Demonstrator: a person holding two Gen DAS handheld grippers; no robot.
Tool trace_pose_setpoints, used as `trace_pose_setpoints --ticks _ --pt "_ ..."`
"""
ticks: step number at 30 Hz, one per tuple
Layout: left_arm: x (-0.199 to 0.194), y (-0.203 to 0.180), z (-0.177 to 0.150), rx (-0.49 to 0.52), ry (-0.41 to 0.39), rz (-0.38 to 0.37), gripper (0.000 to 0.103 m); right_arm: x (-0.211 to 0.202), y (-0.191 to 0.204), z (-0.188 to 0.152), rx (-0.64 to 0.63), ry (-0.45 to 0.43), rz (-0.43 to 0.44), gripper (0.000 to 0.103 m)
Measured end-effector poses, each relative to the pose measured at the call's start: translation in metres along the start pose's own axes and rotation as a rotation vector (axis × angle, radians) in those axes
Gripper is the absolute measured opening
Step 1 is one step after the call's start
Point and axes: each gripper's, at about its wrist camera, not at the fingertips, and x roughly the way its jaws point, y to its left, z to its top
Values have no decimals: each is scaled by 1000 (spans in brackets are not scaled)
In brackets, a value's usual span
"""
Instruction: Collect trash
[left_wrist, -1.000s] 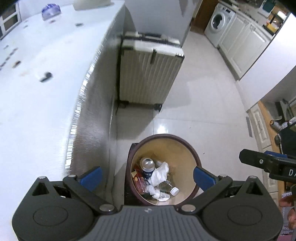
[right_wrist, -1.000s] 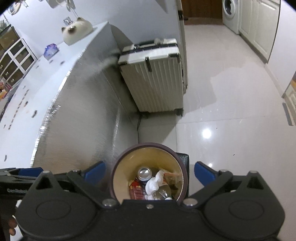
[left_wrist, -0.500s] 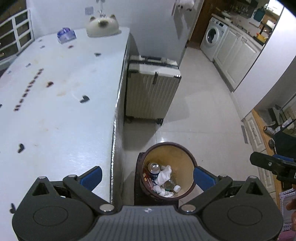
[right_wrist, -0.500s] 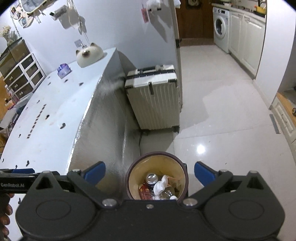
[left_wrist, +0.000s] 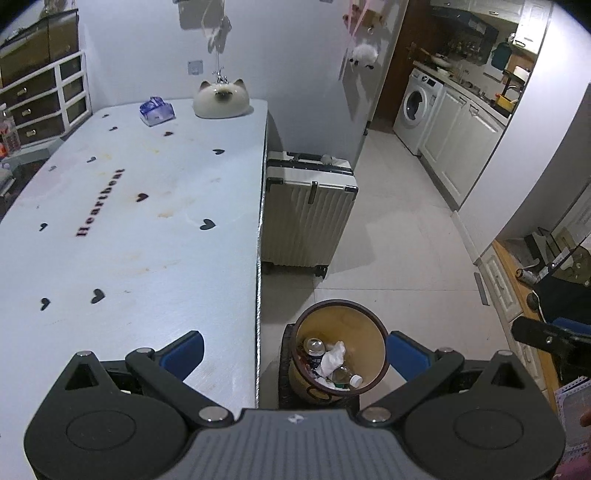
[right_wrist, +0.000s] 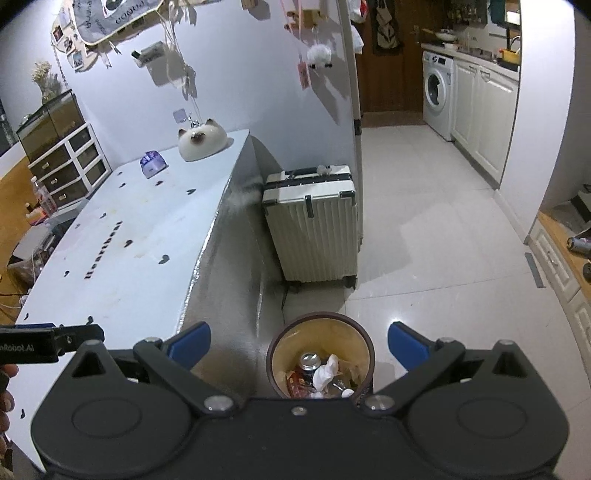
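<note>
A round brown trash bin (left_wrist: 369, 321) stands on the floor beside the table's end. It holds a can (left_wrist: 314, 347), crumpled white tissue (left_wrist: 332, 356) and a clear bottle (left_wrist: 345, 378). The bin also shows in the right wrist view (right_wrist: 319, 318), with the can (right_wrist: 309, 360) and the tissue (right_wrist: 325, 373) inside. My left gripper (left_wrist: 293, 350) is open and empty, high above the bin and the table's edge. My right gripper (right_wrist: 299, 343) is open and empty, high above the bin.
A long white table (left_wrist: 122, 206) with heart marks carries a cat-shaped holder (left_wrist: 221, 99) and a blue packet (left_wrist: 156, 109) at its far end. A cream suitcase (left_wrist: 308, 214) stands on the floor beyond the bin. A washing machine (left_wrist: 417, 105) and cabinets line the far right.
Both grippers have risen well above the bin and tilted up, so the bin looks smaller and the whole table and room come into view. Both stay open and empty.
</note>
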Motion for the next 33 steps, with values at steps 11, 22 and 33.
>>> trace_pose_setpoints --ticks 11,22,33 --pt "-41 11 -31 46 -21 9 103 -43 19 -34 10 -17 -42 103" --pt "-64 9 -46 28 -32 53 103 -65 12 -44 -8 -6 -64 103" --pt "-73 2 -56 10 -27 76 103 -70 11 -47 -31 2 -73 103"
